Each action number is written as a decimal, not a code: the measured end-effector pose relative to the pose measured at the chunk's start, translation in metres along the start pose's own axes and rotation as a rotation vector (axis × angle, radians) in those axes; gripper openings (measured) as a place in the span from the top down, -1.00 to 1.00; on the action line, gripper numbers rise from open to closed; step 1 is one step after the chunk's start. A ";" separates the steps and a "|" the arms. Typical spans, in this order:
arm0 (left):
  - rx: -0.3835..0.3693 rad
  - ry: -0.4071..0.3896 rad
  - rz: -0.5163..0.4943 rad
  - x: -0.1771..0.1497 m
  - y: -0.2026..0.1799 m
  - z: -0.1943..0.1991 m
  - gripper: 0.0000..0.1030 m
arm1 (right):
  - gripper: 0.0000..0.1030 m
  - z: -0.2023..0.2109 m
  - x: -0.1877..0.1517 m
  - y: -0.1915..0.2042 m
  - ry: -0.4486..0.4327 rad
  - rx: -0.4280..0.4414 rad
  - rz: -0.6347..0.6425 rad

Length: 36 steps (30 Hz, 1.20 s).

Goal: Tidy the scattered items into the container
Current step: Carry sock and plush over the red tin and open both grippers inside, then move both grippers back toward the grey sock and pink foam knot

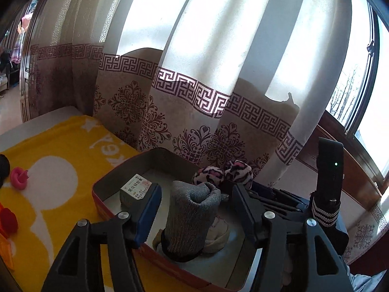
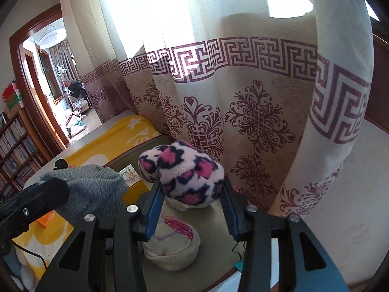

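Observation:
A red tin box sits on the yellow blanket and holds a small medicine carton and a cream sock roll. My left gripper is open over the box, and a rolled grey sock stands between its fingers, its base in the box. My right gripper is shut on a pink leopard-print fluffy sock roll and holds it above the box, over the cream sock roll. The grey sock and the carton show at left in the right wrist view.
A pink ring-shaped toy, a dark item and red and orange items lie on the yellow blanket at left. A patterned curtain hangs right behind the box. A doorway and bookshelf are far left.

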<state>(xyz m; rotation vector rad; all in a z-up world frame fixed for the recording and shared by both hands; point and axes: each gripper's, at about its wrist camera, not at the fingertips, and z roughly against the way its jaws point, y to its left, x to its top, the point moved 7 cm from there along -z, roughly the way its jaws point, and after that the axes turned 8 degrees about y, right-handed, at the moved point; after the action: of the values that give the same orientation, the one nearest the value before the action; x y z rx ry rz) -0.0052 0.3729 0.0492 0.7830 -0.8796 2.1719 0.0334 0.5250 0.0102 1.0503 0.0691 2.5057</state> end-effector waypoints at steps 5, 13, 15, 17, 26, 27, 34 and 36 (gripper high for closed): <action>0.006 -0.023 0.011 0.001 0.005 0.011 -0.34 | -0.25 0.008 0.003 -0.004 -0.029 0.001 -0.023; 0.034 -0.045 0.044 -0.004 0.020 0.029 -0.34 | -0.26 0.021 0.006 0.015 -0.065 0.031 0.002; 0.056 -0.055 0.051 -0.007 0.026 0.036 -0.34 | -0.26 0.022 0.006 0.023 -0.066 0.039 0.014; 0.080 -0.070 0.061 -0.009 0.034 0.044 -0.34 | -0.26 0.023 0.006 0.032 -0.069 0.050 0.028; 0.169 -0.133 0.162 -0.017 0.087 0.090 -0.34 | -0.31 0.023 -0.002 0.088 -0.065 0.103 0.129; 0.179 -0.137 0.173 -0.018 0.093 0.095 -0.34 | -0.32 0.022 -0.003 0.094 -0.062 0.110 0.138; 0.291 -0.157 0.227 -0.032 0.139 0.133 -0.53 | -0.32 0.010 -0.014 0.132 -0.018 0.158 0.200; 0.334 -0.179 0.251 -0.037 0.155 0.148 -0.60 | -0.33 0.005 -0.018 0.143 0.001 0.175 0.216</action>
<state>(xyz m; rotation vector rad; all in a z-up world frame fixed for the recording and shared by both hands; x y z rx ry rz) -0.0581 0.1623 0.0547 1.0933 -0.7411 2.5416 -0.0036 0.3869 0.0315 1.1818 0.1878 2.7350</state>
